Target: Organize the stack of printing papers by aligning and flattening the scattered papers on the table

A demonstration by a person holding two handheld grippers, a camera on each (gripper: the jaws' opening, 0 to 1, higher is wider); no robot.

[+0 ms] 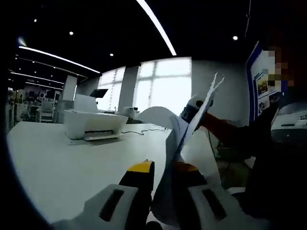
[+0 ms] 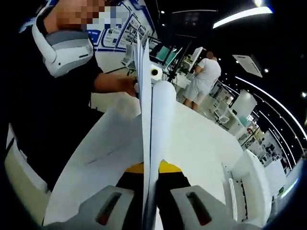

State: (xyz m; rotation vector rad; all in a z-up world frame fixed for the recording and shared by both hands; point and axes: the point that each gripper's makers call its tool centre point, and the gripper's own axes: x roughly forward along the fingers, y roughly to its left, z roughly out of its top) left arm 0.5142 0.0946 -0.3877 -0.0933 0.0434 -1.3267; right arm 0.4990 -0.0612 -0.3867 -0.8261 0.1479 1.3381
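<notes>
Left gripper (image 1: 164, 178): jaws clamped on the papers (image 1: 189, 139), which stand edge-on and lifted above the white desk (image 1: 57, 163). Right gripper (image 2: 150, 178): jaws clamped on the same papers (image 2: 149, 120) from the opposite side. A white printer (image 1: 93, 124) sits on the desk, well apart from the papers. A standing person (image 2: 202, 79) is visible beyond the desk.

left tool (image 1: 164, 173): raised, jaws pinched together | right tool (image 2: 150, 173): raised, jaws pinched together
</notes>
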